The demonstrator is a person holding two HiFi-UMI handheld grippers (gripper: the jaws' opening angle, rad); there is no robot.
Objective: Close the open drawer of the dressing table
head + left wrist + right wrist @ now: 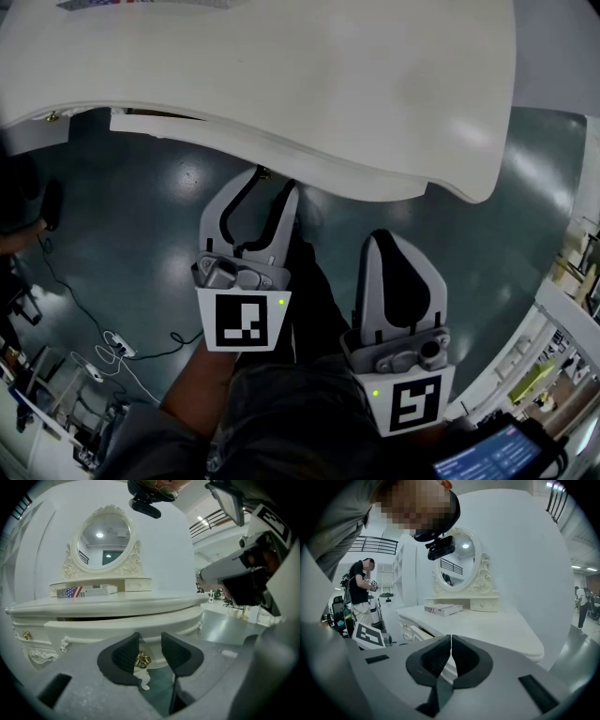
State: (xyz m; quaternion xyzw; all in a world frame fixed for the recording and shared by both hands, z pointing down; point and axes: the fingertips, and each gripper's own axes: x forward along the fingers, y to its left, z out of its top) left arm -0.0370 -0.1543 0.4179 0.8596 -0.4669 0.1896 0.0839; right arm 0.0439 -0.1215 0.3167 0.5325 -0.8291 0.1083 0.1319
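**Spread Tool Frames Drawer Knob at Dressing Counter**

The left tool (150,645) is held with its jaws spread, and the small brass knob (142,659) of the drawer (117,627) stands between its dark pads, closer to the left pad. Whether either pad touches the knob cannot be told. The curved white drawer front lies straight ahead of this tool. It stands a little proud of the frame, with a dark gap between it and the top of the white counter (108,603).

To the left tool's right and slightly nearer the person, the right tool (451,644) has its jaws pressed together on nothing. It is short of the counter's edge, above the grey-green floor (141,244).

Beyond the left tool and up on the counter, a flat box with a flag print (86,591) lies to the left. Behind the box rises an oval mirror in a carved white frame (104,538). Far off to the right tool's left, a person in dark clothes (360,590) stands near some equipment.
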